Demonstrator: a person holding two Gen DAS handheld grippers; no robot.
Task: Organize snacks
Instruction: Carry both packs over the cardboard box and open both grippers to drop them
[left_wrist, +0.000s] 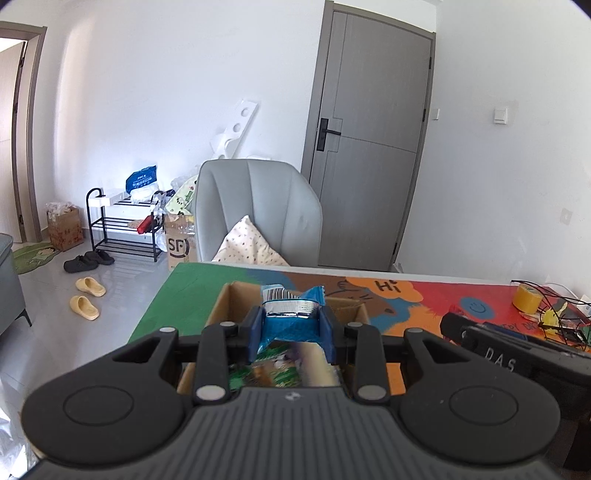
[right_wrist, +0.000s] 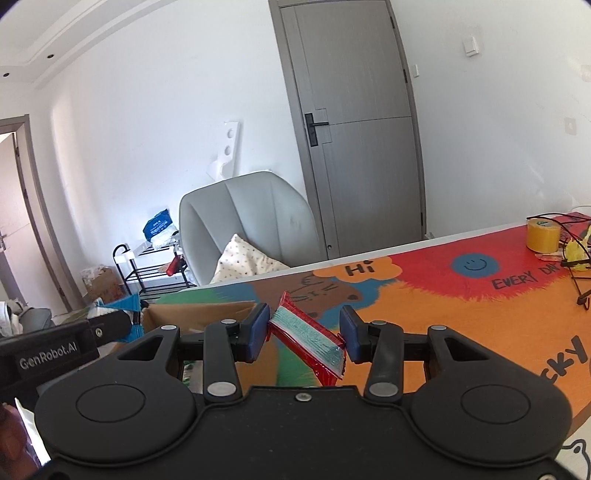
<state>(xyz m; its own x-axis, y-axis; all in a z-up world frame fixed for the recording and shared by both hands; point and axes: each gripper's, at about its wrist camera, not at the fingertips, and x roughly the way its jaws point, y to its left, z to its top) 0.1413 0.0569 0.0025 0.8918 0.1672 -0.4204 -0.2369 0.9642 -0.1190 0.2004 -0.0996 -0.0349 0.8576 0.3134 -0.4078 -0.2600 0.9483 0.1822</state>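
Note:
My left gripper is shut on a blue snack packet with a silver foil end and holds it above an open cardboard box. More snack packets lie inside the box. My right gripper is shut on a red and teal snack bar, pinched at its two ends and held above the table, just right of the cardboard box. The left gripper's body shows at the left of the right wrist view.
A colourful mat covers the table. A yellow tape roll and black cables lie at the far right. A grey chair with a cushion stands behind the table, before a grey door.

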